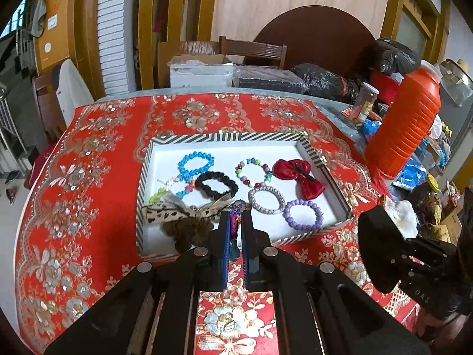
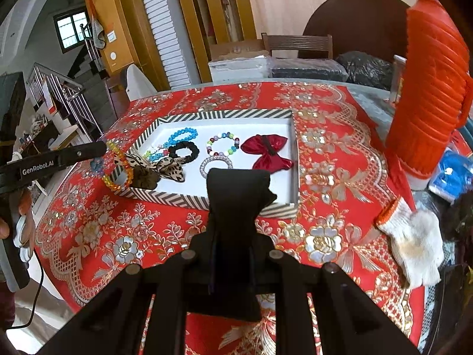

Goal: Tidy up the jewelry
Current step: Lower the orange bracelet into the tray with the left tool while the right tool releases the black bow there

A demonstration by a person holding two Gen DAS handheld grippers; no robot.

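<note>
Red and gold floral cloth [image 1: 97, 159] covers the table, and on it sits a shallow white tray with a black-and-white striped rim [image 1: 224, 137]. The left tool [image 1: 235, 222] is pinched nearly shut on a multicoloured bead bracelet [image 2: 118, 167]; in the right wrist view the loop hangs on edge from the tips, its long axis running up and down, straddling the tray's near left corner. The right tool [image 2: 236, 190] grips a black bracelet stand [image 2: 236, 216], which stands upright with its rounded top pointing up, held above the tray's near edge. Inside the tray lie a blue bead bracelet [image 1: 196, 163], a black scrunchie [image 1: 216, 185], a mixed-colour bead bracelet [image 1: 254, 171], a red bow [image 1: 298, 177], a silver-grey bracelet [image 1: 267, 199], a purple bead bracelet [image 1: 303, 214] and a leopard-print bow [image 1: 177, 211]. An orange jug [image 1: 405, 121] stands toward the table's right edge, with a white work glove [image 2: 414, 236] lying nearer.
</note>
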